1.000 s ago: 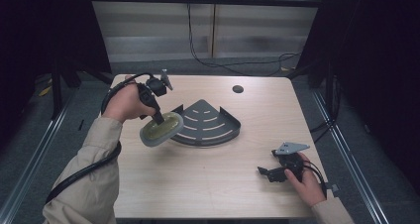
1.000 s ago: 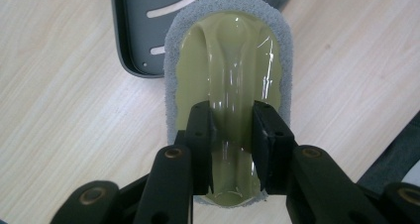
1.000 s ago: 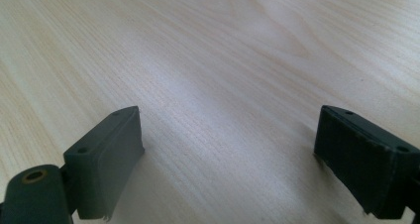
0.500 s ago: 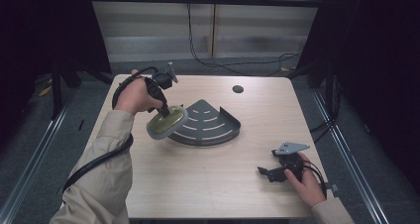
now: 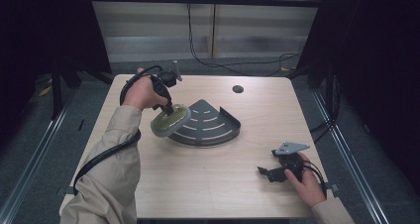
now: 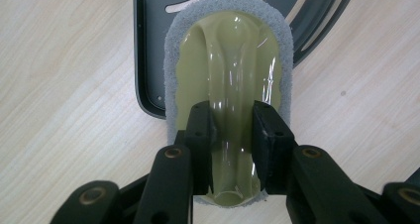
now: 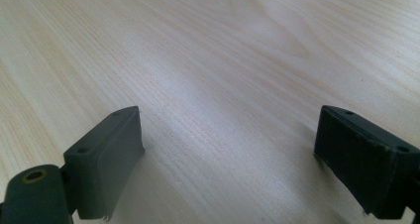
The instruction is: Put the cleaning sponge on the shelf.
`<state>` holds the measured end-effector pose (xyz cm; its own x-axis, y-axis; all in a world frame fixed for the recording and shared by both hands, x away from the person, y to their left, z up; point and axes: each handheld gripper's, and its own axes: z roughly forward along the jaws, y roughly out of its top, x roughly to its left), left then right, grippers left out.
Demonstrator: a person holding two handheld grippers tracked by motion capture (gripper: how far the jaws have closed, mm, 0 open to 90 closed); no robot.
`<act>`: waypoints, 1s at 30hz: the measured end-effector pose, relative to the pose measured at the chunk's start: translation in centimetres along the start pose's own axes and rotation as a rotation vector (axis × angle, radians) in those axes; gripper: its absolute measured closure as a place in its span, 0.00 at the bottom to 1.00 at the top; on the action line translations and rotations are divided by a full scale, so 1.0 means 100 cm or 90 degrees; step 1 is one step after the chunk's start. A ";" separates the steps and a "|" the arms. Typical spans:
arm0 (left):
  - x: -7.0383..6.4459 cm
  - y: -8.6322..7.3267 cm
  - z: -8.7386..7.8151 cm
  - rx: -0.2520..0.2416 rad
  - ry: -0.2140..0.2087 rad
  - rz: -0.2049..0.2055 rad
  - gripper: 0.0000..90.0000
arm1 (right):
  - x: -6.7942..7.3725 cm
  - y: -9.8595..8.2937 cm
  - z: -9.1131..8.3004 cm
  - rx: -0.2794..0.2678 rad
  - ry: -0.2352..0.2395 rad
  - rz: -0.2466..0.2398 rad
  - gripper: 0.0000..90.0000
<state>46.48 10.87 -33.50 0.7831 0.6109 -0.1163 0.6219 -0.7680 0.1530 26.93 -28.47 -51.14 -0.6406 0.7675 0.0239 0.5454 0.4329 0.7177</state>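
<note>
I've got the left gripper (image 6: 232, 130) clamped on the scrubber (image 6: 229, 75) handle — long axis runs up-frame over the grey tray (image 6: 148, 60); right gripper (image 7: 228, 169) fingers wide.

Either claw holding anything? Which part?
Left claw grips the scrubber by its raised olive handle ridge, near one end. Right claw is open on the table, holding nothing.

An olive-green scrubber (image 6: 233, 80) with grey felt edging, a dark grey slotted rack (image 5: 210, 125), a pale woodgrain table (image 5: 208, 184).
</note>
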 end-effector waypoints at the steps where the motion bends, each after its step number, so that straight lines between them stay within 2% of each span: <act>1: 0.000 0.000 0.000 0.000 0.000 0.000 0.79 | 0.000 0.000 0.000 0.000 0.000 0.000 0.12; 9: 0.003 0.008 0.005 -0.003 -0.001 -0.008 0.79 | 0.000 0.000 0.000 0.000 0.000 0.000 0.12; 17: 0.005 0.017 0.009 -0.010 0.000 -0.003 0.79 | 0.000 0.000 0.000 0.000 0.000 -0.001 0.12; 30: 0.004 0.033 0.019 -0.001 0.016 0.000 0.79 | 0.000 0.000 0.000 0.000 0.001 -0.001 0.12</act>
<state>48.86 8.28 -34.90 0.7828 0.6155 -0.0915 0.6218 -0.7677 0.1548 26.94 -28.49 -51.14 -0.6423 0.7660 0.0244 0.5444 0.4336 0.7181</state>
